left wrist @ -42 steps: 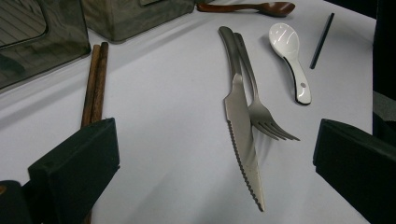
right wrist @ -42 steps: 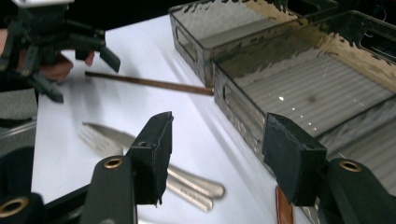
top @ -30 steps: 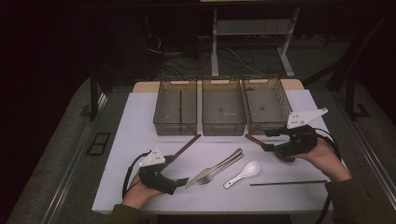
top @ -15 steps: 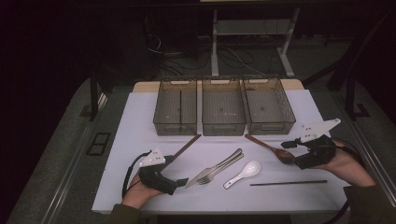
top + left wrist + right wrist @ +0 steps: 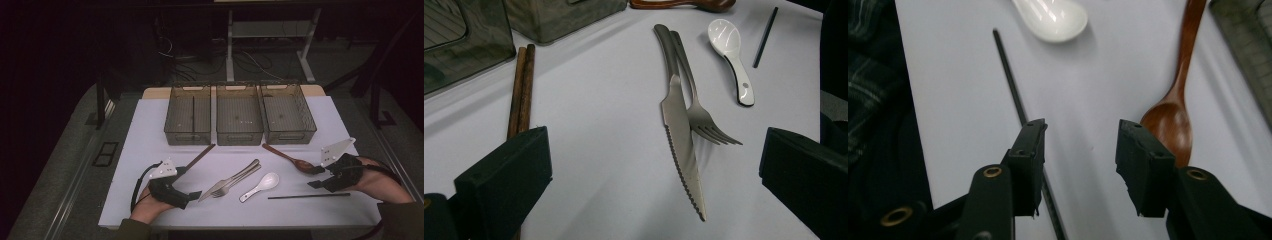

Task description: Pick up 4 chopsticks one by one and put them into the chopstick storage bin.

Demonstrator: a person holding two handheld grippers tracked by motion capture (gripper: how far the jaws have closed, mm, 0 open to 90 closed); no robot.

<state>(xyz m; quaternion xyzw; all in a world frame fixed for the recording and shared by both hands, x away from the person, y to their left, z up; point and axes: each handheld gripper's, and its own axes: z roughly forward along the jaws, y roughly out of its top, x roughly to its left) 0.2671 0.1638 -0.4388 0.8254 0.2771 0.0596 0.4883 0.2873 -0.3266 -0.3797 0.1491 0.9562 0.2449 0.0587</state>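
Note:
My right gripper [image 5: 314,178] hovers low over the table at the right, open. Its jaws have just been closing, with only bare table between them [image 5: 1080,132]. The wooden spoon [image 5: 291,158] lies just beyond it, its bowl [image 5: 1169,122] beside one jaw. A black chopstick [image 5: 1013,82] runs under the other jaw and lies along the near edge [image 5: 308,195]. My left gripper [image 5: 188,183] rests open at the near left, jaws wide [image 5: 655,135]. A knife [image 5: 681,135] and fork [image 5: 698,107] lie ahead of it, with a white spoon [image 5: 260,185] to their right.
Three dark mesh trays [image 5: 239,141] stand side by side at the back of the white mat, and the left one [image 5: 187,137] has a thin divider inside. A pair of brown chopsticks [image 5: 200,155] lies slanted in front of the left tray.
My right gripper has moved from the front of the right tray toward the near right and down, settling between the wooden spoon and the black chopstick, its jaws narrower. The left gripper stayed put.

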